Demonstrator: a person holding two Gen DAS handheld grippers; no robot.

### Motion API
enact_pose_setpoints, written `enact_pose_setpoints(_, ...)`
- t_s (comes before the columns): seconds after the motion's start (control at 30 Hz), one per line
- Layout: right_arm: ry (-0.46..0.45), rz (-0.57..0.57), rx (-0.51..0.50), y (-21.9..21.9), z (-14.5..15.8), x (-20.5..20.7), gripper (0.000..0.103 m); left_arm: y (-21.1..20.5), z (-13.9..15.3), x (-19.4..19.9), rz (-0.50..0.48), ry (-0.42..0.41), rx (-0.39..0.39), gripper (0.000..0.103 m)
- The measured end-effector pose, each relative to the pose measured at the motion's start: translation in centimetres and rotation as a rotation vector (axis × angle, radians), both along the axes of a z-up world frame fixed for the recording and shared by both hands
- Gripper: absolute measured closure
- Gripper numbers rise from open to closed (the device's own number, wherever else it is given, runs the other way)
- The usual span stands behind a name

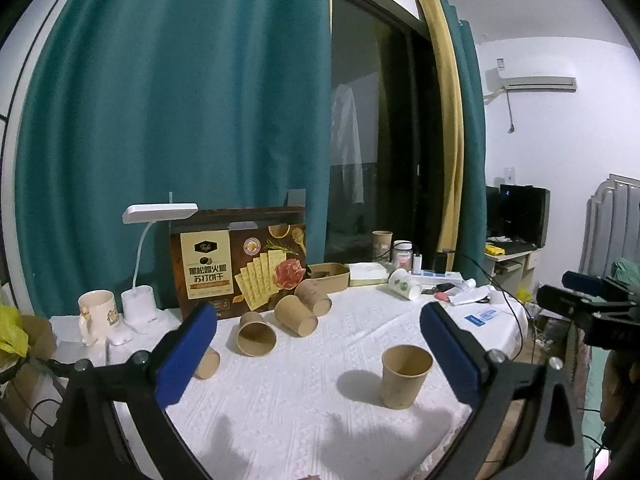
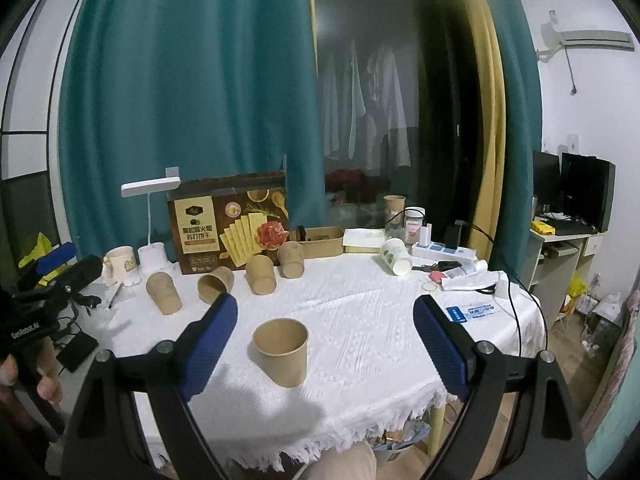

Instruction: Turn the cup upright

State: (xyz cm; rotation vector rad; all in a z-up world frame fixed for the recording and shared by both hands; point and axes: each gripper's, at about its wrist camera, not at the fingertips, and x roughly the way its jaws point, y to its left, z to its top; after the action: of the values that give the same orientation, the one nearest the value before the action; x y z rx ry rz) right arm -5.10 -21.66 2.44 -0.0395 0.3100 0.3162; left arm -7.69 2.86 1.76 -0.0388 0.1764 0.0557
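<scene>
Spread wide and holding nothing, the left tongs [image 1: 316,356] and right tongs [image 2: 324,344] hang over the near edge of the white-clothed bench [image 2: 360,320], one brown paper cup [image 2: 281,352] standing upright between them. Farther back, four tipped brown paper cups [image 2: 218,282] lie in a row awaiting flipping; the leftmost is half hidden behind a blue pad in the left view
</scene>
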Motion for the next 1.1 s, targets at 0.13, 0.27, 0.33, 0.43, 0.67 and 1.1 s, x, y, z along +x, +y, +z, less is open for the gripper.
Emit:
enact_pose_setpoints(0.13, 0.006, 0.0, -0.002, 0.09, -0.23, 0.25, 0.015, -0.35, -0.13, -0.12, -0.003, 0.001, 0.001, 0.001)
enact_pose_setpoints(0.27, 0.006, 0.002, -0.002, 0.09, -0.45, 0.27, 0.015, -0.63, -0.22, 0.15, -0.015, 0.009, 0.008, 0.001)
enact_pose_setpoints(0.33, 0.005, 0.004, -0.002, 0.08, -0.62, 0.34, 0.015, -0.73, -0.27, 0.18, -0.018, 0.011, 0.011, 0.0)
enact_pose_setpoints(0.43, 0.007, 0.004, -0.002, 0.11, -0.61, 0.28, 0.015, -0.88, -0.35, 0.18, -0.024, 0.012, 0.014, 0.0)
enact_pose_setpoints(0.67, 0.013, 0.014, 0.003, 0.41, -0.75, 0.44, 0.015, -0.85, -0.37, 0.22, -0.028, 0.015, 0.012, 0.0)
enact_pose_setpoints(1.1, 0.017, 0.021, 0.002, 0.28, -0.75, 0.55, 0.015, -0.98, -0.38, 0.19, -0.028, 0.016, 0.009, 0.0)
